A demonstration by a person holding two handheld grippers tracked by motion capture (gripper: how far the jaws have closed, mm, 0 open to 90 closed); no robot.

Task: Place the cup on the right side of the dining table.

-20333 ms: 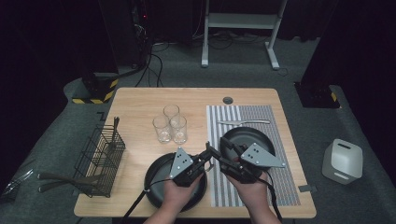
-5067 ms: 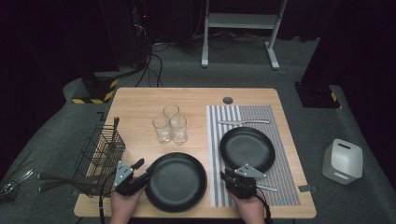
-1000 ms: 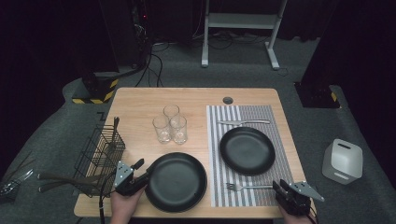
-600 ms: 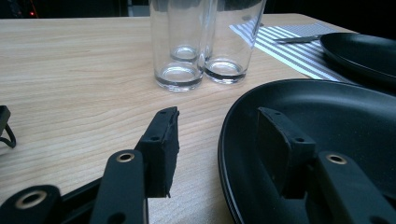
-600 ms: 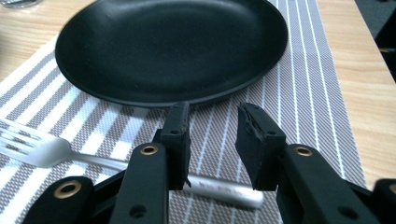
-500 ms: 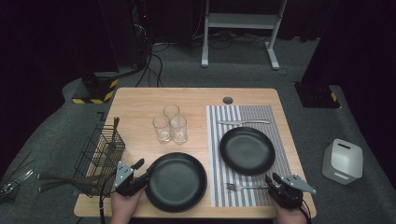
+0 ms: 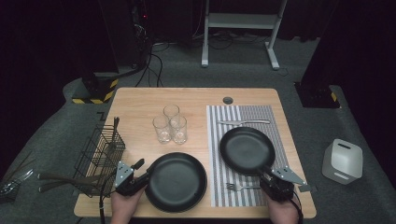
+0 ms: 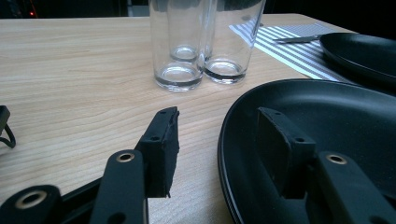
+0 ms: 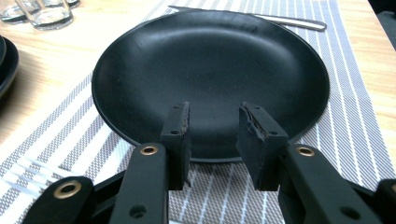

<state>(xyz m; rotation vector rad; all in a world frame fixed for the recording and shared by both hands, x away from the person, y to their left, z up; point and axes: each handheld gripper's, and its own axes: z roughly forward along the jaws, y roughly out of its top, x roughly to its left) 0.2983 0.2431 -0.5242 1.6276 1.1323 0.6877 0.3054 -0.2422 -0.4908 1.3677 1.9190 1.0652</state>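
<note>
The left gripper (image 7: 140, 171) is black, with a grey three-cornered plate on top and a dark cable trailing from its rear; the right gripper (image 7: 266, 178) is the same build, its grey plate pale against the black body; each has two flat black arms with brass-ringed pivot holes; the fingers (image 9: 177, 135) are square black blocks with small screw holes; their pads look worn and ragged at the edges.
</note>
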